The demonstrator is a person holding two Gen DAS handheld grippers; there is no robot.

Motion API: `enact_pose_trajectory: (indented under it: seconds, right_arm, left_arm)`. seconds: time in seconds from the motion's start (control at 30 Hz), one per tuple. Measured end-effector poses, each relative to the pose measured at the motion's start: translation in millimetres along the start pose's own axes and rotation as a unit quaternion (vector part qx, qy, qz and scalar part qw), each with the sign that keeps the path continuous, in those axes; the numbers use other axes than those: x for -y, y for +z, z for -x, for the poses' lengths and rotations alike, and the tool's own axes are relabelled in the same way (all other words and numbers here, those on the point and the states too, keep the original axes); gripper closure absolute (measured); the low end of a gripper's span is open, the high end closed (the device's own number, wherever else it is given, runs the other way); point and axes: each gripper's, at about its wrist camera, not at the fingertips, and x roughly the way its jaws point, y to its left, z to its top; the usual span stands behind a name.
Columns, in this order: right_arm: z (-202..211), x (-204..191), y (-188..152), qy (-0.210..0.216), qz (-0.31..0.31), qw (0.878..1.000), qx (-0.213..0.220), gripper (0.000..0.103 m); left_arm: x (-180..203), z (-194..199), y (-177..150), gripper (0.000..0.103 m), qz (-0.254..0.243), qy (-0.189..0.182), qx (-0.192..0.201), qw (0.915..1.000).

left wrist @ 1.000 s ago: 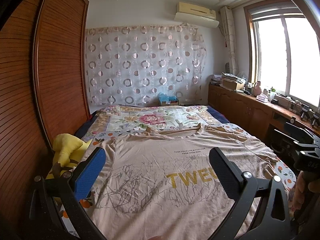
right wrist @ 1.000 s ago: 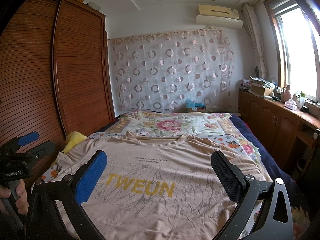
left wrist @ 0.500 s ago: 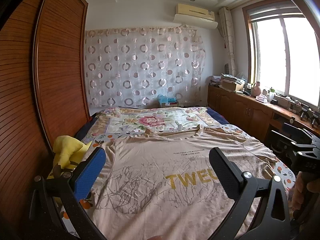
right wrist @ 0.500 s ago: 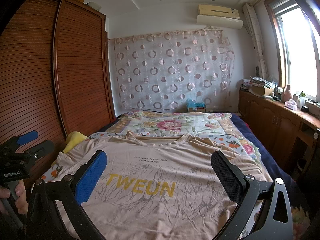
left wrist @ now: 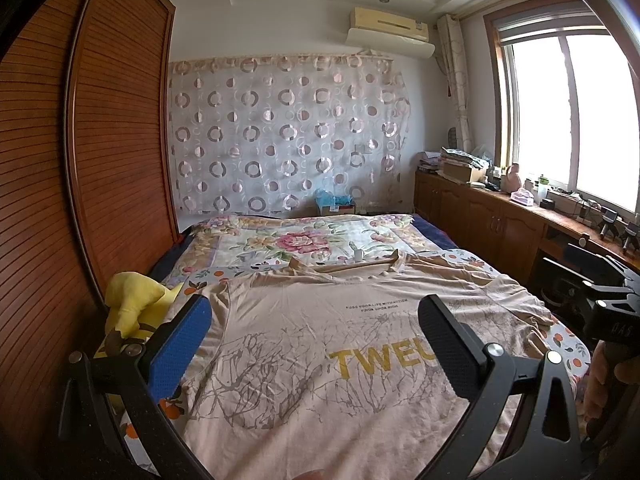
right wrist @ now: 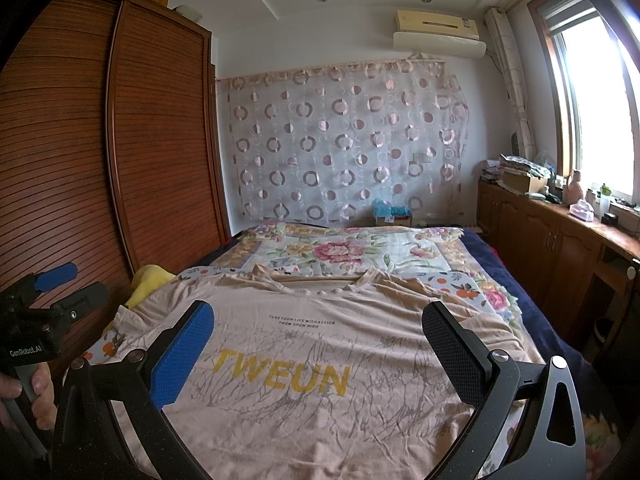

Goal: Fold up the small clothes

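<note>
Your left gripper [left wrist: 316, 344] and right gripper [right wrist: 318, 344] both spread wide, empty, above the flat beige printed T-shirt [right wrist: 320, 360]; hem apparently out of frame.

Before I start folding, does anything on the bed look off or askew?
Mostly fine. The T-shirt lies spread flat, print up, but its sleeve on the wardrobe side is bunched rather than flat, and a yellow plush toy sits right beside it. Both the left gripper and right gripper are open and hold nothing.
</note>
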Motion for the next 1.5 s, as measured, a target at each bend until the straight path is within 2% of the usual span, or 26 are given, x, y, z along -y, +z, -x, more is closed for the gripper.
enact_pose_trajectory:
  seconds: [0.93, 1.33, 1.5]
  right_arm:
    - [-1.7, -0.3, 1.1, 0.006, -0.001, 1.000, -0.002, 0.000]
    - [-27.9, -2.1, -6.3, 0.040, 0.005, 0.998, -0.040, 0.000]
    - [-51.6, -6.0, -11.7, 0.061, 0.019, 0.995, -0.073, 0.000]
  left_arm:
    - [0.3, 1.9, 2.6, 0.000, -0.003, 0.000, 0.002, 1.0000]
    - [-21.7, -21.7, -18.9, 0.000, 0.005, 0.023, -0.035, 0.9991]
    - [-42.0, -36.4, -35.8, 0.000, 0.008, 0.037, -0.064, 0.9972]
